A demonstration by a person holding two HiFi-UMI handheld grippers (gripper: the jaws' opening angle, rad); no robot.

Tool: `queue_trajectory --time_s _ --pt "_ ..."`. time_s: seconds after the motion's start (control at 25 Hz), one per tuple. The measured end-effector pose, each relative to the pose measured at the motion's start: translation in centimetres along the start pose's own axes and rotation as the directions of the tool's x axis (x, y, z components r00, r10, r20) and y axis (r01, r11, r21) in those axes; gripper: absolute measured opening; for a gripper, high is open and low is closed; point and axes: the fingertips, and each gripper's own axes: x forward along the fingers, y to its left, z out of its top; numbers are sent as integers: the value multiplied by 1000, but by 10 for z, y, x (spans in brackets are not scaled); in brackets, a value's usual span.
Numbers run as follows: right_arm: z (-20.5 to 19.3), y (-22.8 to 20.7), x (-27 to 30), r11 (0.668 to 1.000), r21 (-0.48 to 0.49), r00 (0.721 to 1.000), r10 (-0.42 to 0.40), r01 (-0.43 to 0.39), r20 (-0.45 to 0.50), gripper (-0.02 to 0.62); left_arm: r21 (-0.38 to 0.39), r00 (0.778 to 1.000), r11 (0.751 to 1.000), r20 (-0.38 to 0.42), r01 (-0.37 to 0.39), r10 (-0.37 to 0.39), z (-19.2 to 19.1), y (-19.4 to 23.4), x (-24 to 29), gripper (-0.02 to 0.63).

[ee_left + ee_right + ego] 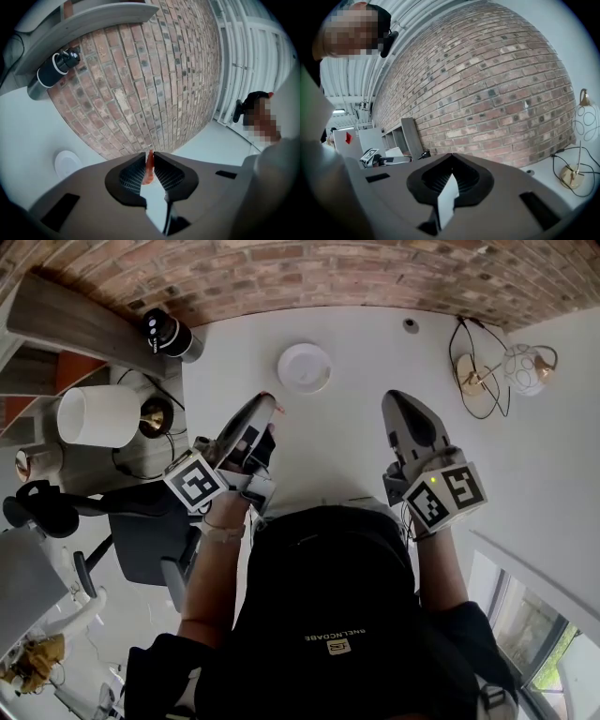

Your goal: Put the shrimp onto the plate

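The shrimp (149, 168), small and orange-pink, is pinched upright between the jaws of my left gripper (150, 158), which is shut on it. In the head view the left gripper (268, 403) hovers over the white table, a short way in front and to the left of the round white plate (305, 367); a bit of the shrimp (277, 411) peeks out at its tip. In the left gripper view the plate (67, 163) lies low on the left, below the jaws. My right gripper (397, 399) is held to the right of the plate, shut and holding nothing (451, 158).
A brick wall (356, 273) borders the table's far edge. A black cylinder (169, 334) lies at the back left. A wire-globe lamp (525, 368) with looped cables (473, 371) stands at the back right. A white lampshade (97, 415) sits beyond the left edge.
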Motion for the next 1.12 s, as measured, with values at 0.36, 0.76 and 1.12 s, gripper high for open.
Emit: queue_trajectory --time_s 0.36,0.76,1.12 --pt "-6 -15 -11 998 9 998 -63 64 -24 3 -105 998 994 -57 -27 21 -20 55 32 57" --pt "-14 -27 -16 992 8 990 -124 125 -63 3 -164 988 982 -133 -95 73 -43 124 63 57" --pt "-19 -38 -29 984 7 981 -179 180 -78 3 -182 965 959 -184 -218 184 -68 192 69 57"
